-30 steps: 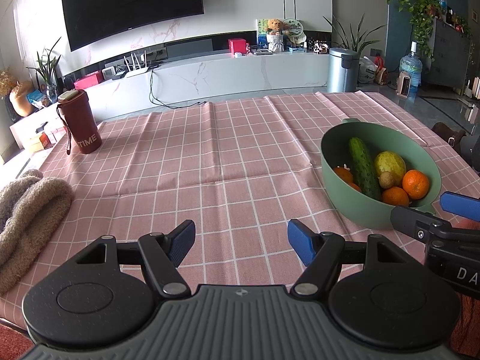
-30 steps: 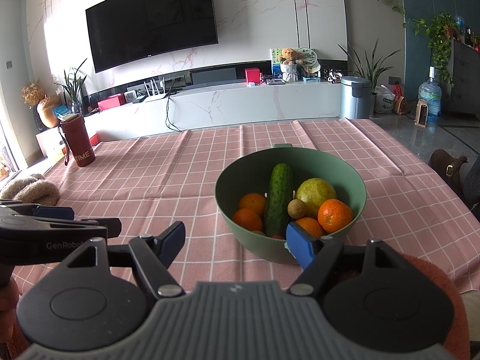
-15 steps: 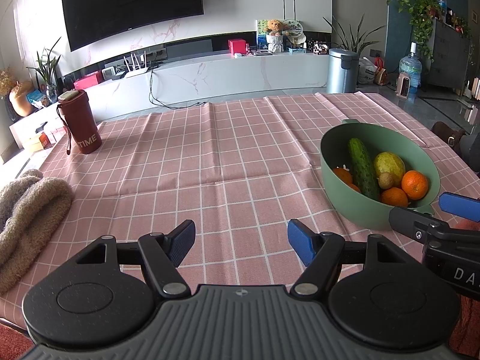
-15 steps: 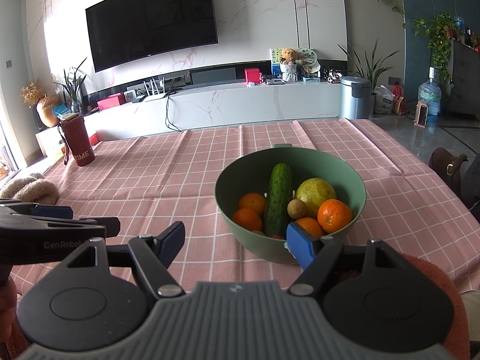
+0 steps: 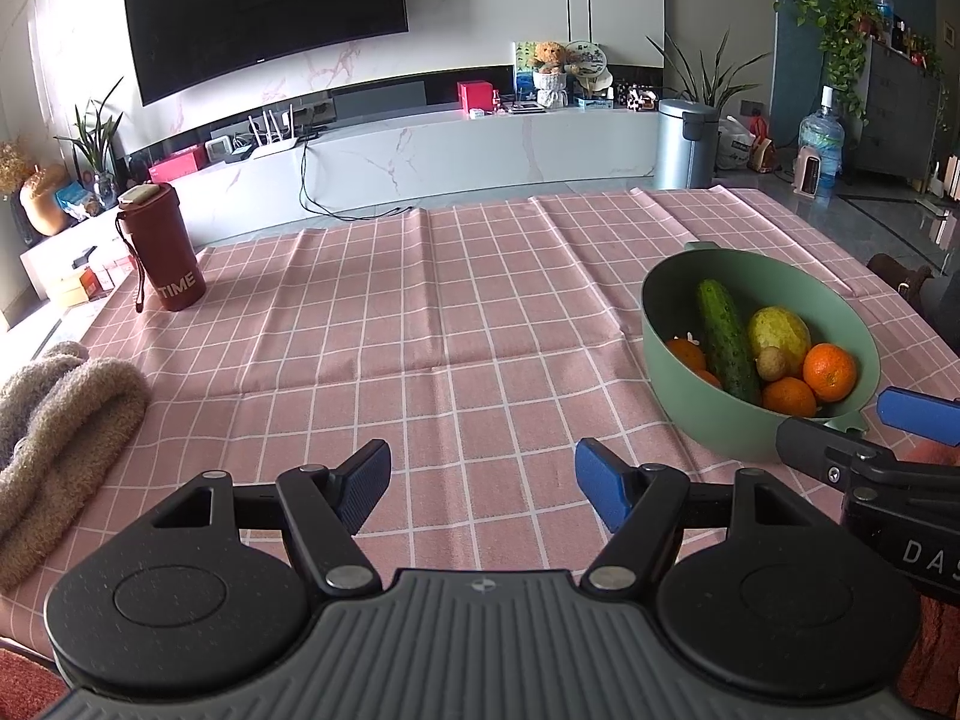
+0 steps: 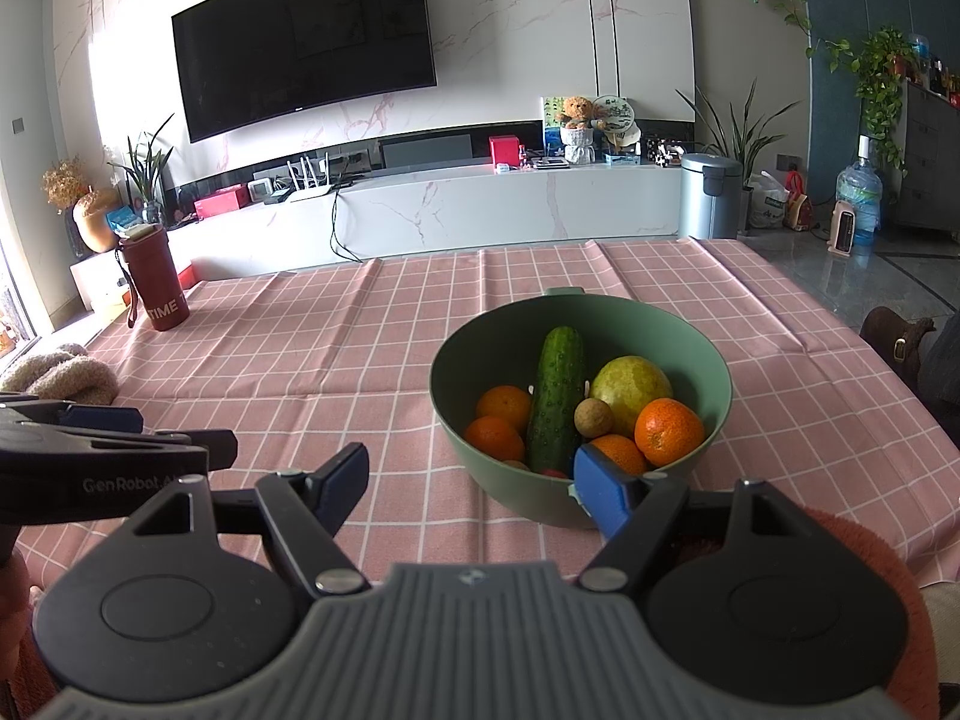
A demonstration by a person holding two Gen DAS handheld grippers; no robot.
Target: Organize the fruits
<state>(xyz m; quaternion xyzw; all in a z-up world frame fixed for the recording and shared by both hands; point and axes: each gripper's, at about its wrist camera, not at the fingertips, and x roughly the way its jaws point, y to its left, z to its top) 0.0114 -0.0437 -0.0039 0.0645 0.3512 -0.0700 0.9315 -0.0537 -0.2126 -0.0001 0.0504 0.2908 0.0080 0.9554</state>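
Note:
A green bowl stands on the pink checked tablecloth, right of centre; it also shows in the left wrist view. It holds a cucumber, a yellow-green fruit, several oranges and a small brown fruit. My right gripper is open and empty, just in front of the bowl's near rim. My left gripper is open and empty over bare cloth, left of the bowl. The right gripper's side shows in the left wrist view.
A dark red tumbler marked TIME stands at the far left of the table. A beige woolly cloth lies at the left edge. A TV cabinet, a bin and plants stand behind the table.

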